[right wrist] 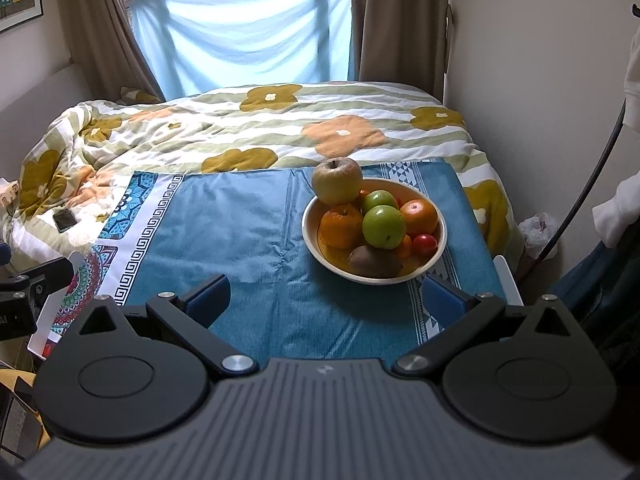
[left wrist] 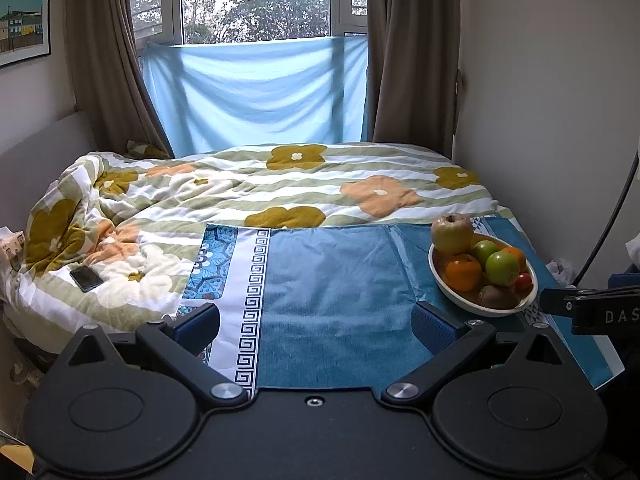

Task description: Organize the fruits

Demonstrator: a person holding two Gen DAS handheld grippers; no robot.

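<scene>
With both tongs spread and empty, your right tongs [right wrist: 324,300] faced the bowl [right wrist: 310,236]; the top yellow apple [right wrist: 337,181] looked firm, smooth, roll-prone—pinch its widest sides.

The bowl [right wrist: 434,254] sits on the cloth [right wrist: 248,240] at one o'clock from my right gripper [right wrist: 326,300], at two o'clock from my left gripper [left wrist: 318,330]. In it, the big apple [right wrist: 337,181] lies at the back, the kiwi [right wrist: 374,261] in front. The bed [right wrist: 280,128] stretches behind at twelve; a phone [right wrist: 65,219] lies on it at ten.
</scene>
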